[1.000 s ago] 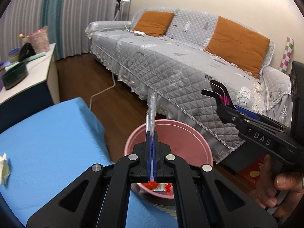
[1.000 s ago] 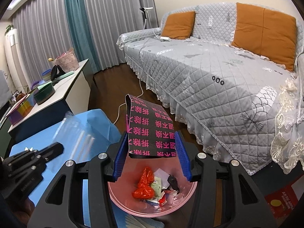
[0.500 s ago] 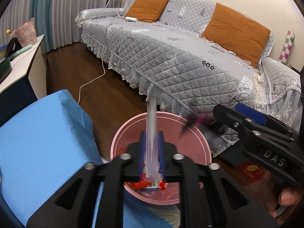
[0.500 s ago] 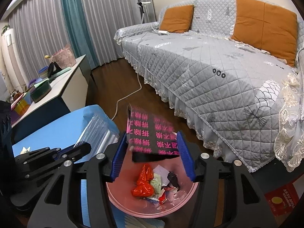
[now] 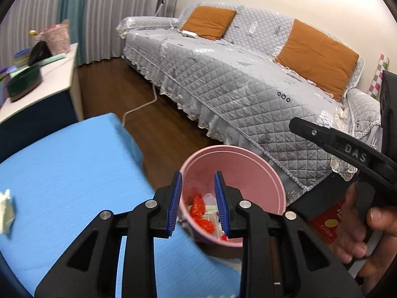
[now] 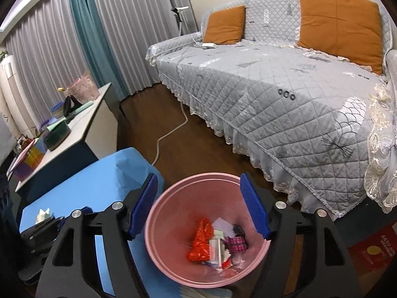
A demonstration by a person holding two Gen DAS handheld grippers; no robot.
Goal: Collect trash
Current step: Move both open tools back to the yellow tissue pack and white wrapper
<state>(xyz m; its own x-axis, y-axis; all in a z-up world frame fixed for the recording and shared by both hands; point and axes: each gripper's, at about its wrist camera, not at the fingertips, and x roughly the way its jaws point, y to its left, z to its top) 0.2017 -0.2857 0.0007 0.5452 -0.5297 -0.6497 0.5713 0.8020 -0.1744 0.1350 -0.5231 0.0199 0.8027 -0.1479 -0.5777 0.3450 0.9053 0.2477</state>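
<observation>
A pink bin stands on the floor beside the blue table. In it lie a red wrapper, a black-and-pink wrapper and a clear plastic bag. My right gripper hangs over the bin, its jaws opening, nothing between them. My left gripper hovers at the rim of the bin, its jaws also opening and empty. A crumpled white paper lies on the table to the left. A hand holds the right gripper's handle.
A grey quilted sofa with orange cushions runs behind the bin. A white cable trails over the wooden floor. A white cabinet holding several items stands at the left. A red box lies by the sofa.
Both grippers let go. The clear bag left the left jaws and the black-and-pink wrapper left the right jaws; both now lie in the bin. The left gripper drew back.
</observation>
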